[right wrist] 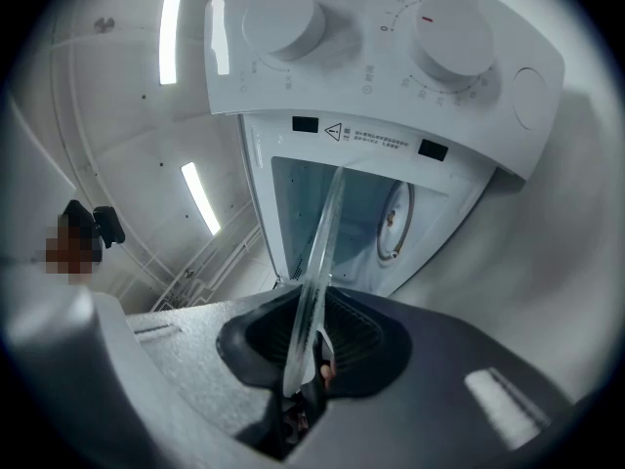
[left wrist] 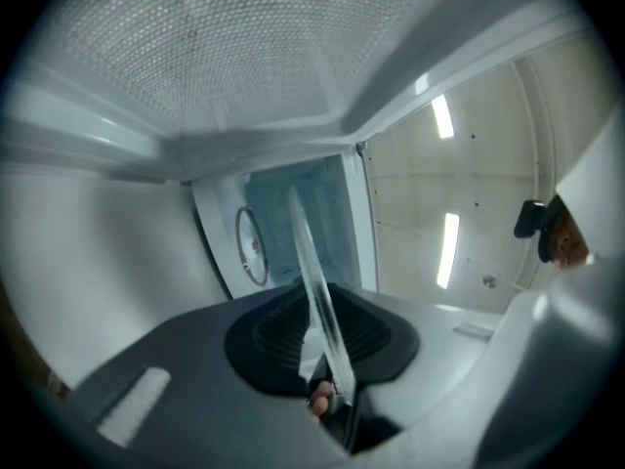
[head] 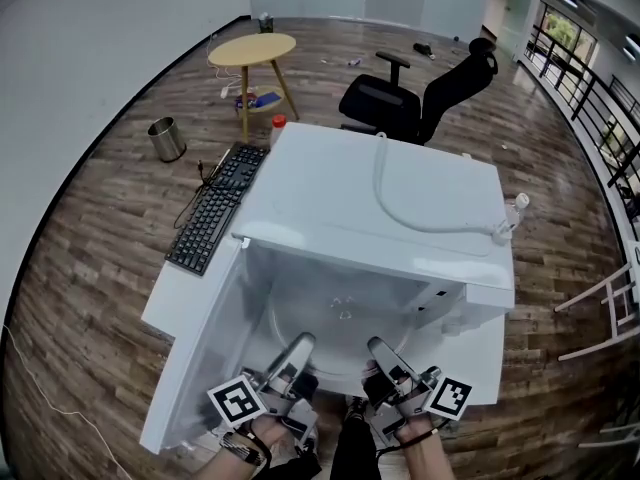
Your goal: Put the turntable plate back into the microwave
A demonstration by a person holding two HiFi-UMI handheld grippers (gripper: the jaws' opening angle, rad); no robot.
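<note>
Left tongs (head: 303, 343) and right tongs (head: 377, 348) both clamp the plate (left wrist: 315, 272).

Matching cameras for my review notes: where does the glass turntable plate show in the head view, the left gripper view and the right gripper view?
Head view: glass turntable plate, lower centre, a faint disc at the open front of the microwave.
Left gripper view: centre, edge-on, a thin strip leaning left.
Right gripper view: centre, edge-on strip leaning right.
Shared landmark: the microwave cavity, behind the plate in both gripper views.
</note>
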